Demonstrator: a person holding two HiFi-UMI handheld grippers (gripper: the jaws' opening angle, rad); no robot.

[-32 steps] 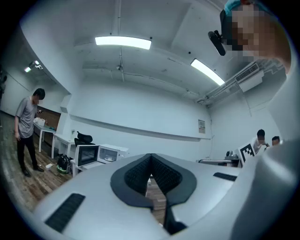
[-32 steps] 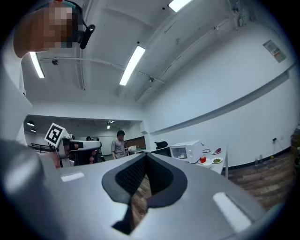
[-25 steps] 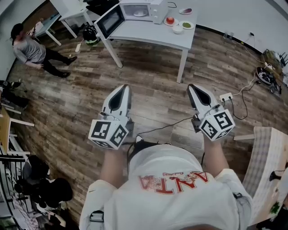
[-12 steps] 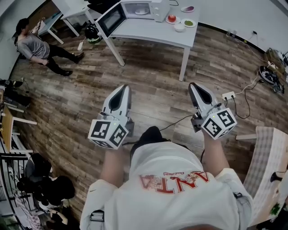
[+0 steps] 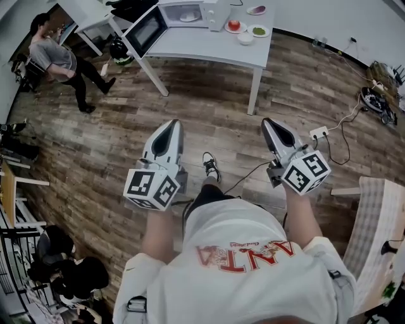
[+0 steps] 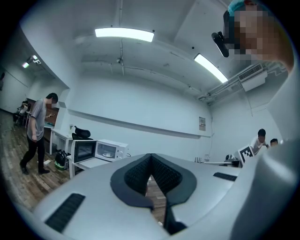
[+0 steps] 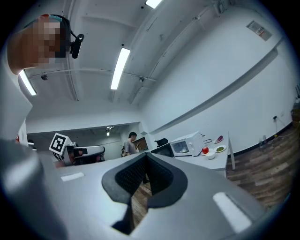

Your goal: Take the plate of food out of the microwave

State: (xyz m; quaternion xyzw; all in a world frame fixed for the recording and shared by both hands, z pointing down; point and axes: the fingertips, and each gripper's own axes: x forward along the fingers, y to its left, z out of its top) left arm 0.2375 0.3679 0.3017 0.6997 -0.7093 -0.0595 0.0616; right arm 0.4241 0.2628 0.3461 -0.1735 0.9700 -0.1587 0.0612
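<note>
We hold both grippers level over a wooden floor [image 5: 215,114] that runs on ahead of the jaws. Well beyond both pairs of jaws stands a white tabletop [image 5: 209,45]. On it sits a white microwave [image 5: 190,12], far ahead of the left jaws and slightly to their right. Its door [image 5: 144,31] is swung open to the left. A person [image 5: 60,60] stands on the floor far off to the left of the left jaws.

The left gripper [image 5: 171,125] has its jaws clenched together, tips meeting, with nothing between them. The right gripper [image 5: 269,124] is likewise closed tight and empty.

The plate [image 5: 188,17] of food lies inside the microwave, far from both pairs of jaws. To the right of the microwave, far ahead of the right jaws, the tabletop carries a dish with a red fruit [image 5: 234,26], a green dish [image 5: 259,30], a white bowl [image 5: 245,38] and a purple dish [image 5: 257,10].
</note>
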